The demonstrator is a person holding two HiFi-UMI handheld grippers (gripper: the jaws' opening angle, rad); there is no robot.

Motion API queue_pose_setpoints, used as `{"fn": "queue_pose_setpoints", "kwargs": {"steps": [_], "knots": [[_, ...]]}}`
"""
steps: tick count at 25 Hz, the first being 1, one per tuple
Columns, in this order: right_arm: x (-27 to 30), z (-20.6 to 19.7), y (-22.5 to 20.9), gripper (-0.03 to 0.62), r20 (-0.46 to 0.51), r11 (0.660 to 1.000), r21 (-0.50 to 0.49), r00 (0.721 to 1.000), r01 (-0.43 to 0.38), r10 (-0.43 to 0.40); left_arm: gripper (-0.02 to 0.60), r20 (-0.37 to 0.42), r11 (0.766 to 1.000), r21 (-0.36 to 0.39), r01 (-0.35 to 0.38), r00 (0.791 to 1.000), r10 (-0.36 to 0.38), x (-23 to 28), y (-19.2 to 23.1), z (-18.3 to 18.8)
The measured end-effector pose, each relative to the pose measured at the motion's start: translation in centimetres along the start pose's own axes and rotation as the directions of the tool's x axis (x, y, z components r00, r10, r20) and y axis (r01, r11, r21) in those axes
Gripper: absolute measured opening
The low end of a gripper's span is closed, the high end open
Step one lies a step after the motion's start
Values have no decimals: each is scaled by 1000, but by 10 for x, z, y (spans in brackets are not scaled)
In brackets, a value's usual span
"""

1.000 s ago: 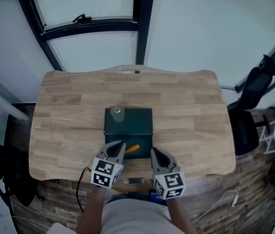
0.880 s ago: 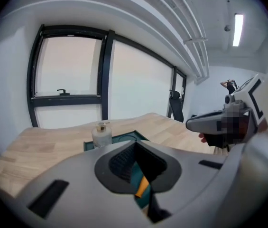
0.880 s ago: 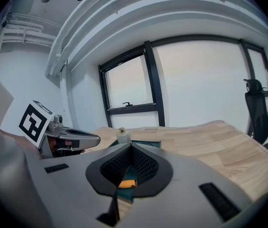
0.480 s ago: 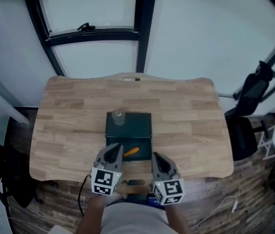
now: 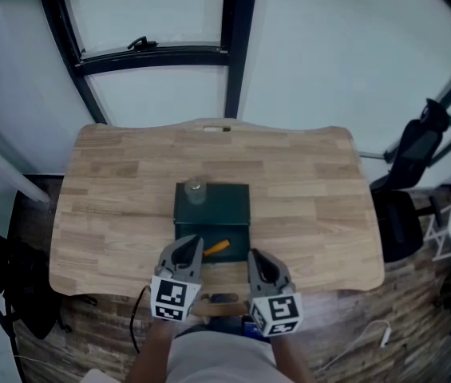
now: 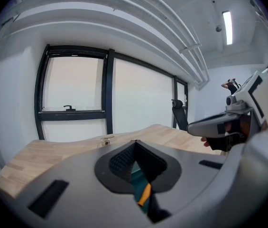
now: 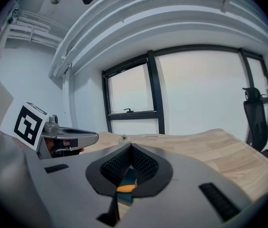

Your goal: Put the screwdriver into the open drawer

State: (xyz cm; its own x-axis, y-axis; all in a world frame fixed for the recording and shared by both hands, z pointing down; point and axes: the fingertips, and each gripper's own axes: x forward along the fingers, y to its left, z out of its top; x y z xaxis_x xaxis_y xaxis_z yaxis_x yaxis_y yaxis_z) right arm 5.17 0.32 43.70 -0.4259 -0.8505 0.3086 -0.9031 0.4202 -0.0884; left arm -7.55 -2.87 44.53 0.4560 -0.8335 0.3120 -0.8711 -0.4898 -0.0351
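A dark green drawer box point(image 5: 211, 202) stands mid-table with its drawer pulled out toward me. The orange-handled screwdriver point(image 5: 216, 246) lies inside that open drawer. My left gripper point(image 5: 195, 242) hovers at the drawer's near left corner, shut and empty. My right gripper point(image 5: 254, 254) sits at the near right corner, also shut and empty. In the left gripper view the screwdriver point(image 6: 144, 194) shows through the gap behind the closed left gripper point(image 6: 134, 144). In the right gripper view the screwdriver point(image 7: 125, 188) shows below the closed right gripper point(image 7: 130, 147).
A small clear jar point(image 5: 195, 188) rests on top of the box. The wooden table point(image 5: 113, 206) has a curved near edge just under my hands. A black chair point(image 5: 417, 146) and a white stand point(image 5: 449, 218) are to the right; a window frame point(image 5: 233, 46) is behind.
Both grippers have lifted and drawn back slightly toward the table's near edge. The screwdriver stays in the drawer; both jaws remain shut.
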Motion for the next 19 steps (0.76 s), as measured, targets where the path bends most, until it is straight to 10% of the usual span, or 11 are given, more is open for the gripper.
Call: {"fn": "queue_pose_setpoints", "kwargs": {"steps": [19], "knots": [[0, -9, 2, -3, -5, 1000, 1, 1000, 8, -8, 0, -36, 996, -17, 83, 996, -84, 0, -8, -16]]}}
